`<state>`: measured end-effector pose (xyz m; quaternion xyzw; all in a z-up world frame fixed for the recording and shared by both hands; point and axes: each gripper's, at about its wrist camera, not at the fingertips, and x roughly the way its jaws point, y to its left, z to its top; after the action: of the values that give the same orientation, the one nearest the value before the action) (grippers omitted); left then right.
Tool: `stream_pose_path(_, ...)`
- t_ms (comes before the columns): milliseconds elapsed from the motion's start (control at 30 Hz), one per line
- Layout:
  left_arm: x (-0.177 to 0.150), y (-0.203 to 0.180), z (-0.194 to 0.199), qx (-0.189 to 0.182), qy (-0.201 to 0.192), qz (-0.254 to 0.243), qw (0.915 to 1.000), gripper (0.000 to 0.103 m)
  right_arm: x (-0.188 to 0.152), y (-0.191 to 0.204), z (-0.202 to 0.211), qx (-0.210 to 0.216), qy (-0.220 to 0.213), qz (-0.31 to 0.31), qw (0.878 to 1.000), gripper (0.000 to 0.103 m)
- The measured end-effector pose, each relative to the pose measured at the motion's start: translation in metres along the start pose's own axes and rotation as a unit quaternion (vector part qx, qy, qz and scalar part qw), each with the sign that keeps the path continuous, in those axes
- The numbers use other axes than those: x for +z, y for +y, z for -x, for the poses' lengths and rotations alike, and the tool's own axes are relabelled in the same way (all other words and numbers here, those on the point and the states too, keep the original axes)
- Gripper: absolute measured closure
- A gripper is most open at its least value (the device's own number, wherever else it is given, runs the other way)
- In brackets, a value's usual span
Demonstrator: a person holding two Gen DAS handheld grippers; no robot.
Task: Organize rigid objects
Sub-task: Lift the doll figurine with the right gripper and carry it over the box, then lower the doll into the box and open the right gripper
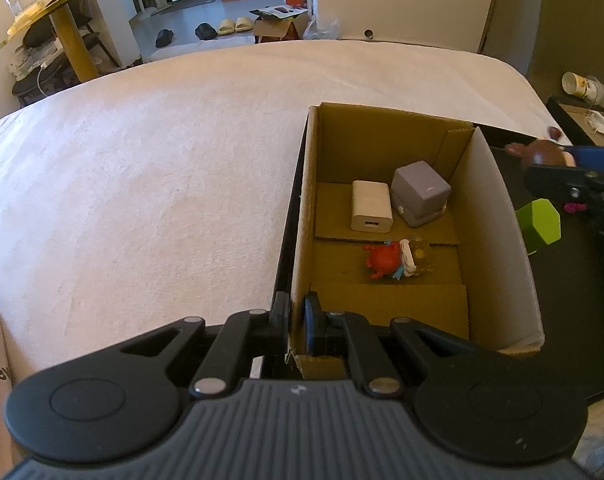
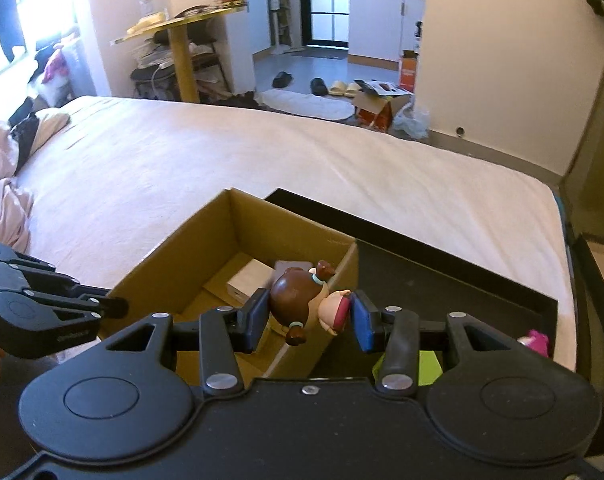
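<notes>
A cardboard box [image 1: 302,216] sits on a black tray on the bed. Inside lie a white charger [image 1: 370,211], a grey cube [image 1: 419,193] and a red toy figure [image 1: 389,260]. My left gripper [image 1: 296,320] is shut on the box's near left wall. My right gripper [image 2: 309,320] is shut on a brown-haired doll figurine [image 2: 302,296] and holds it above the box's right wall [image 2: 341,276]; the doll also shows in the left wrist view [image 1: 541,152]. A green block [image 1: 539,222] and a pink toy [image 2: 535,342] lie on the tray to the right of the box.
The black tray [image 2: 441,280] lies at the bed's near right corner. The white bed sheet [image 1: 162,160] spreads left and beyond. Crumpled bedding [image 2: 2,184] lies at far left. A side table with cups [image 1: 585,88] stands at right.
</notes>
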<state>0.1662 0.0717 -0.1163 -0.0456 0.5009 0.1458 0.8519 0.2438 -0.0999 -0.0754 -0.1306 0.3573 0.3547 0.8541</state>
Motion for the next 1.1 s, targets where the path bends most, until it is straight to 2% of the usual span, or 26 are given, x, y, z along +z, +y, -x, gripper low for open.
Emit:
stream_pose_path(300, 0.001, 0.004, 0.0, -0.013, -0.002, 0.003, 0.9999, 0.096, 0.009, 0.029, -0.019, 0.011, 0.024, 0.068, 0.997, 0.059)
stream_pose_path(633, 0.002, 0.006, 0.0, -0.017, -0.003, 0.003, 0.9998, 0.096, 0.007, 0.048, -0.043, 0.01, 0.064, 0.138, 0.988, 0.059)
stream_pose_path(967, 0.003, 0.005, 0.0, -0.017, -0.002, 0.003, 0.9999, 0.096, 0.004, 0.063, -0.056, 0.001, 0.092, 0.208, 0.974, 0.059)
stream_pose_path(1100, 0.005, 0.006, 0.001, -0.019, -0.003, 0.005, 0.9998, 0.096, 0.002, 0.067, -0.064, -0.016, 0.112, 0.233, 0.966, 0.059)
